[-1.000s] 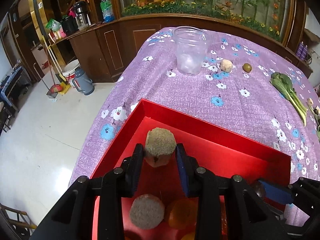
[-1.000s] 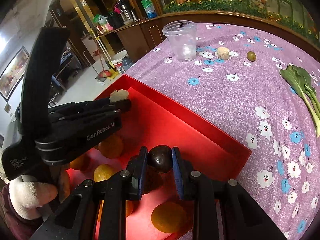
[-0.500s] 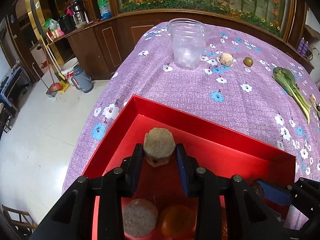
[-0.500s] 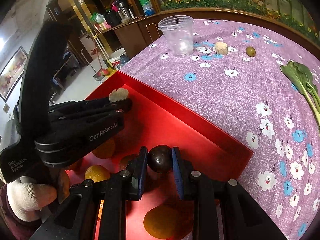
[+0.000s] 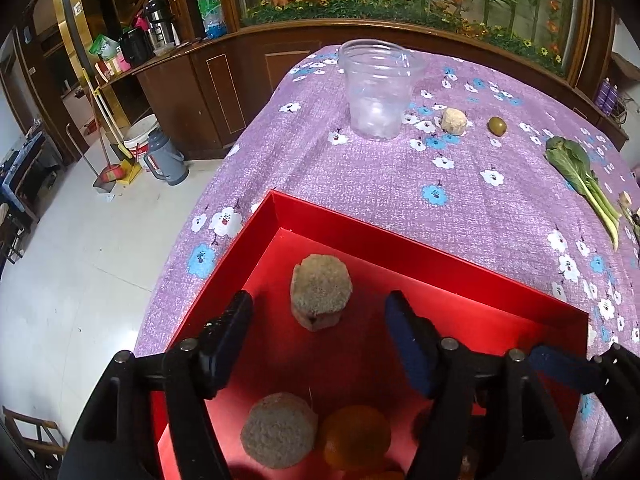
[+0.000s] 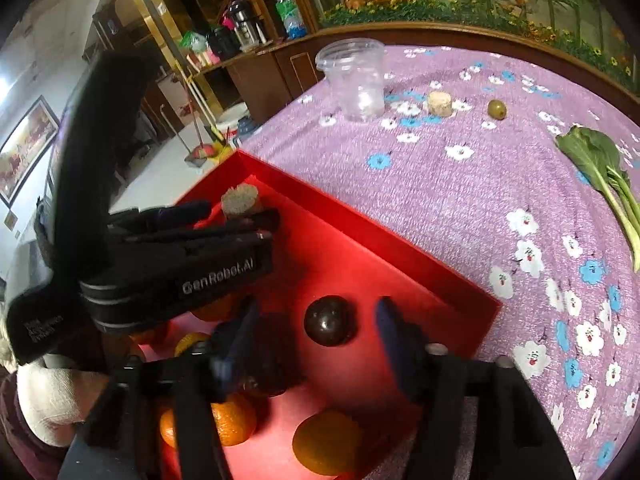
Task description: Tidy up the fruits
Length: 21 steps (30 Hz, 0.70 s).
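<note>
Left wrist: purple floral tablecloth [image 5: 460, 208], white tiled floor [image 5: 80, 280].

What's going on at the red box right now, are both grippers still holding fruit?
Neither is gripping. A person is sorting fruit into the red box with a gripper in each hand. The left gripper is opening, and the rough tan fruit sits between its pads, untouched, on the box floor. The right gripper is opening around the dark round fruit, also clear of the pads. Oranges already lie in the box. A small green fruit waits on the tablecloth.
</note>
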Each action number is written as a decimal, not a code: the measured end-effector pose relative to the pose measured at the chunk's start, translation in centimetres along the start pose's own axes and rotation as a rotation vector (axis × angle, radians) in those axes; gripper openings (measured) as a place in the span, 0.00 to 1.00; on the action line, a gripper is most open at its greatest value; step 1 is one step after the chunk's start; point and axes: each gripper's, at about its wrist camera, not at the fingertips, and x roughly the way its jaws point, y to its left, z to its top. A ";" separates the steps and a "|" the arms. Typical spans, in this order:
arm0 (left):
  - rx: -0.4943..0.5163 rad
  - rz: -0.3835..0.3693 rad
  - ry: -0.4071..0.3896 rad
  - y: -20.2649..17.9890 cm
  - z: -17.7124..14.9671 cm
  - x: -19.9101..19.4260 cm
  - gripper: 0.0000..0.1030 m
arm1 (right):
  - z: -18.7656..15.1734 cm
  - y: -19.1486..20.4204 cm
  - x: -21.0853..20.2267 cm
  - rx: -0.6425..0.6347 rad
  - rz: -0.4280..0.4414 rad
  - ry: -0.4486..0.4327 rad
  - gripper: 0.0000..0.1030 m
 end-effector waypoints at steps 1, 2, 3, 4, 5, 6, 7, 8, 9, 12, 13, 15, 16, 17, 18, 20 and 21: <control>-0.002 0.001 -0.002 0.0 0.0 -0.3 0.66 | 0.0 0.0 -0.3 -0.002 -0.001 -0.005 0.66; -0.008 0.001 -0.004 0.1 -0.1 -0.6 0.67 | 0.0 0.1 -0.5 -0.003 -0.001 -0.008 0.66; -0.013 -0.001 -0.005 0.2 -0.1 -0.9 0.67 | 0.0 0.1 -0.8 -0.003 -0.002 -0.011 0.66; -0.020 -0.006 -0.008 0.3 -0.2 -1.4 0.68 | -0.1 0.2 -1.2 -0.003 -0.004 -0.016 0.66; -0.027 -0.016 -0.014 0.4 -0.3 -2.0 0.70 | -0.1 0.2 -1.5 -0.002 -0.004 -0.021 0.66; -0.031 -0.024 -0.019 0.4 -0.4 -2.5 0.71 | -0.3 0.2 -2.0 0.000 -0.003 -0.027 0.66; -0.037 -0.036 -0.025 0.5 -0.6 -3.2 0.72 | -0.4 0.2 -2.3 0.001 -0.002 -0.032 0.66; -0.042 -0.047 -0.026 0.5 -0.8 -3.7 0.73 | -0.6 0.3 -2.7 0.002 -0.002 -0.036 0.66; -0.047 -0.063 -0.026 0.6 -1.0 -4.2 0.73 | -0.9 0.4 -3.1 0.001 -0.002 -0.040 0.66; -0.066 -0.108 -0.031 0.6 -2.0 -5.9 0.73 | -1.7 0.6 -4.6 -0.002 -0.005 -0.057 0.66; -0.070 -0.118 -0.036 0.6 -2.4 -6.5 0.73 | -2.1 0.8 -5.1 -0.003 -0.007 -0.065 0.66; -0.076 -0.129 -0.060 0.5 -3.4 -8.1 0.73 | -2.8 1.0 -6.3 -0.008 -0.013 -0.079 0.66; -0.081 -0.132 -0.077 0.4 -3.9 -9.0 0.73 | -3.2 1.2 -6.9 -0.013 -0.019 -0.088 0.66; -0.087 -0.131 -0.097 0.4 -4.5 -9.9 0.73 | -3.6 1.4 -7.6 -0.021 -0.027 -0.098 0.66; -0.093 -0.125 -0.115 0.4 -5.0 -10.6 0.73 | -4.0 1.5 -8.1 -0.028 -0.035 -0.106 0.66; -0.108 -0.101 -0.171 0.3 -6.1 -12.6 0.74 | -5.1 2.0 -9.3 -0.046 -0.060 -0.129 0.68; -0.117 -0.076 -0.204 0.3 -6.8 -13.7 0.74 | -5.7 2.1 -9.8 -0.054 -0.071 -0.141 0.69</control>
